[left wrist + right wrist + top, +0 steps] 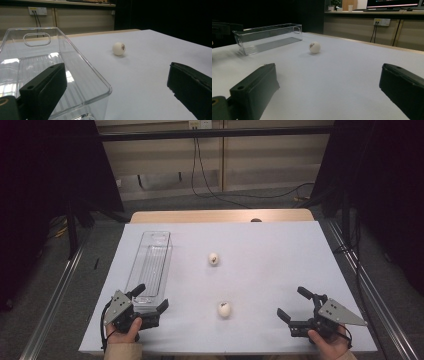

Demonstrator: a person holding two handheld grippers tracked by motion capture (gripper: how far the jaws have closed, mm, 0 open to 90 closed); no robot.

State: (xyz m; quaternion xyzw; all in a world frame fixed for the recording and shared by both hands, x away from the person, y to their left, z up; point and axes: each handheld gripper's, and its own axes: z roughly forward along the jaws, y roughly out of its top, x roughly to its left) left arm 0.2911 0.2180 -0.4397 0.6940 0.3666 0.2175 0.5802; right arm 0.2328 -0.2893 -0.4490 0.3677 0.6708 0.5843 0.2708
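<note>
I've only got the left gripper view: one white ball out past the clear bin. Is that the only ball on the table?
Observer: No. The high view shows a second ball near the front edge, between the left tool and the right tool.
Operator: What's the right tool doing?
Observer: It rests near the table's front right corner, jaws open, holding nothing.
Operator: How does the bin lie?
Observer: The clear bin runs lengthwise along the left side, its near end at your tool.
</note>
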